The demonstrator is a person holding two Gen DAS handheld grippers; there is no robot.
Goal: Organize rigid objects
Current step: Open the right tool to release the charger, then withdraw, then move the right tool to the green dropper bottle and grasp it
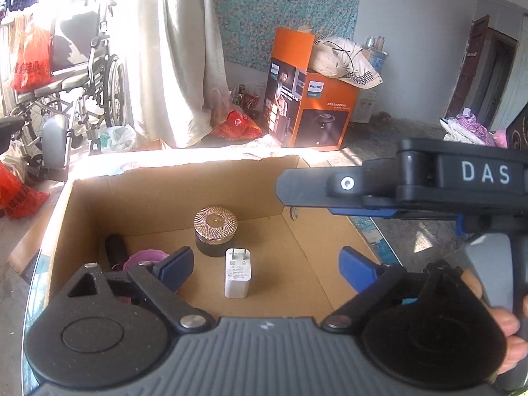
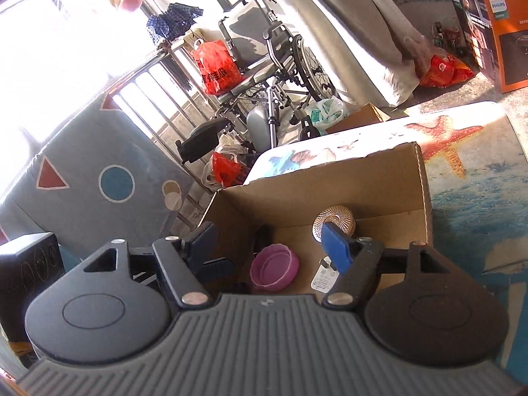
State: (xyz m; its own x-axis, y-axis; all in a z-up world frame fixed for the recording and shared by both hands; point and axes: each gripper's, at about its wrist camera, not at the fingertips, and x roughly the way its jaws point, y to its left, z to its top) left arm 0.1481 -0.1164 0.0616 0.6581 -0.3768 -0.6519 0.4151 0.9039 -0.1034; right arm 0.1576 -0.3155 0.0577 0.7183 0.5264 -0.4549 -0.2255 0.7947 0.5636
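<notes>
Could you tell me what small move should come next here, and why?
Probably lift both grippers clear: the left gripper and right gripper are open and empty above the cardboard box, where the charger and jar already lie.

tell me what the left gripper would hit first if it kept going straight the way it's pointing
Most likely the white charger lying on the floor of the cardboard box: it sits almost centred between the open left gripper fingers, with the gold-lidded jar just behind. Depth is hard to judge.

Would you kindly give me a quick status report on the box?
Both tongs, left and right, open, empty. Charger, gold-lidded jar, pink lid inside cardboard box. Nothing in the way.
</notes>
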